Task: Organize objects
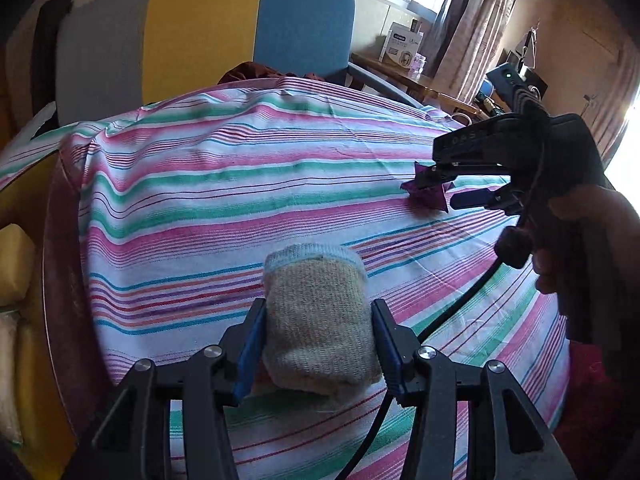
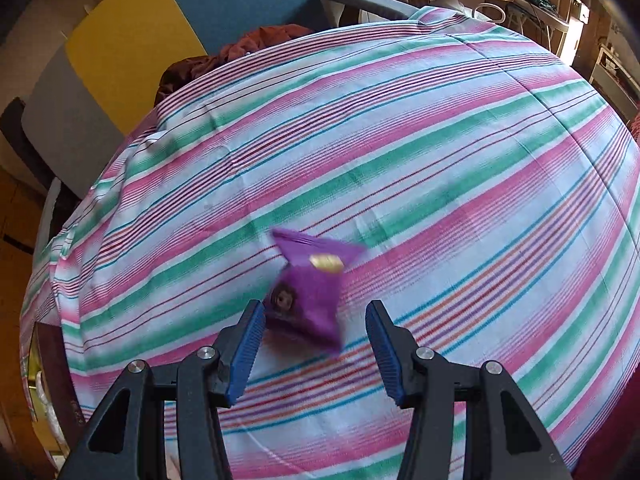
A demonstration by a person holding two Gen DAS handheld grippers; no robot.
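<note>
The left hand-held gripper occupies the lower centre of the left wrist view. Its two blue pads press against the sides of a rolled beige sock with a light blue cuff. The jaws stand partly open, as wide as the sock, and grip it. The sock sits upright between the pads, its lower end at or just above the striped cloth; contact with the cloth cannot be determined.

The striped cloth, in pink, green, white and blue bands, covers the counter and fills the middle of both views.

The right hand-held gripper occupies the lower centre of the right wrist view. Its jaws stand partly open. A purple packet lies on the cloth just ahead of and partly between the blue pads. The packet is near the left pad; whether it touches that pad cannot be determined. It is clear of the right pad. The packet is blurred.

In the left wrist view, the right hand-held gripper appears at the right edge, held by a hand, with the purple packet at its fingertips. A black cable runs down from it across the cloth.

A chair with grey, yellow and blue panels stands behind the counter at the upper left.
</note>
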